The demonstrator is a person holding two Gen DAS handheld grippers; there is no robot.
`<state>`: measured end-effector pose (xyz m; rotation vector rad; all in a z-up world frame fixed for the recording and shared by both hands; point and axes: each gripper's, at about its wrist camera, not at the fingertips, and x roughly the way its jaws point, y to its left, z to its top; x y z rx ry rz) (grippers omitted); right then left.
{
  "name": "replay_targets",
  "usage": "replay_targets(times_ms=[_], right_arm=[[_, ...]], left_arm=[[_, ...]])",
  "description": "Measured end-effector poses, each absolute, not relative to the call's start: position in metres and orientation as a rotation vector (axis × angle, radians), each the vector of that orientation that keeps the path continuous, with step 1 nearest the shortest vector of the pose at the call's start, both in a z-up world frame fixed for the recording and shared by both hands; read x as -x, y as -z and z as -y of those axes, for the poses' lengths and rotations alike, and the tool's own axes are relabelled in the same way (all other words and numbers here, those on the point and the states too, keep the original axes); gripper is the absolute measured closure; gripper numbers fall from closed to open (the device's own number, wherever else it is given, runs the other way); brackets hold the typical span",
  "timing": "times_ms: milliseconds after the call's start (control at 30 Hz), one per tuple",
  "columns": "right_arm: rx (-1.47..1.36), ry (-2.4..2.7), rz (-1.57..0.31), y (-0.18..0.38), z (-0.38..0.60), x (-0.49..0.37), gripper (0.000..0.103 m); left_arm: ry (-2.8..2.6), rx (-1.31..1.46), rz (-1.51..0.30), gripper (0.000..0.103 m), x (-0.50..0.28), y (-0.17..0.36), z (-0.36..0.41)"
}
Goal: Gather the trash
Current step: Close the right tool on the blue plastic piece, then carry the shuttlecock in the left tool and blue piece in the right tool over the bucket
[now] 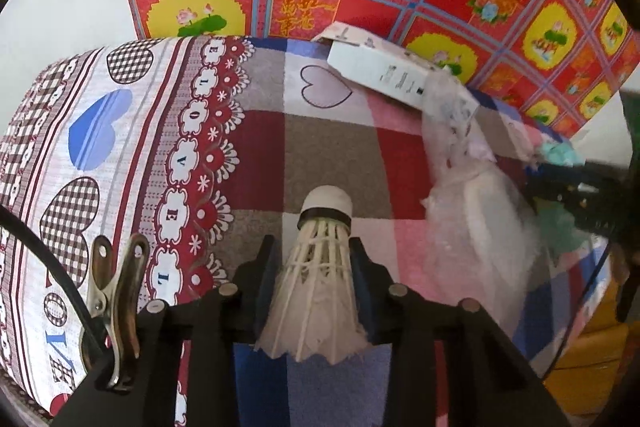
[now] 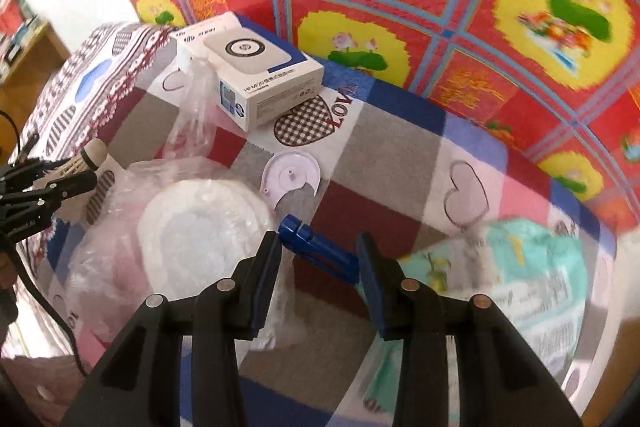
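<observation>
Shuttlecock (image 1: 320,275) is sitting between the left gripper (image 1: 316,267) pads, cork end pointing away from the camera, feathers toward it; we are seeing both pads pressing the feather skirt, so we are calling it a pinch. In the right wrist view that same left gripper (image 2: 76,169) is showing at the left edge with the shuttlecock (image 2: 86,159) in it.

Right gripper (image 2: 320,259) is hanging over the patchwork blanket (image 2: 400,155) with its jaws spread; a blue plastic piece (image 2: 316,245) is lying between the pads, near the left pad, but we cannot tell whether either pad is touching it.

Other trash is lying on the blanket: a white box (image 2: 256,79) near the far edge, a clear plastic bag (image 2: 200,99) touching its front, a white foam plate in plastic wrap (image 2: 200,231) just left of the right gripper, a white broken disc (image 2: 290,175) between plate and box, and a teal printed wrapper (image 2: 512,267) to the right, blurred. A red floral cloth (image 2: 400,7) is hanging behind everything. A metal clip (image 1: 116,299) is sitting on the left gripper's body.
</observation>
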<state>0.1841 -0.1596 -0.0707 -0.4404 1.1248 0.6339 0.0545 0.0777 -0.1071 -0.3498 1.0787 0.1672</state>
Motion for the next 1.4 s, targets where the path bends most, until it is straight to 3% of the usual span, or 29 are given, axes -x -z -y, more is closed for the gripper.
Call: replay_targets(times_ms=[200,1100,1400], right_arm=[[0.354,-0.584,-1.130,0.058,0.177,-0.164,0.063],[0.204,-0.436,-1.189,0.111,0.202,-0.094,0.062],[0.270,-0.475,-1.158,0.112,0.197,-0.079,0.050]], left_arm=[[-0.116,0.368,-1.063,0.067,-0.047,0.091,-0.077],[0.031,0.314,-1.111,0.067,-0.029,0.089,-0.048],[0.068,0.304,-1.120,0.067,-0.031,0.086,-0.039]])
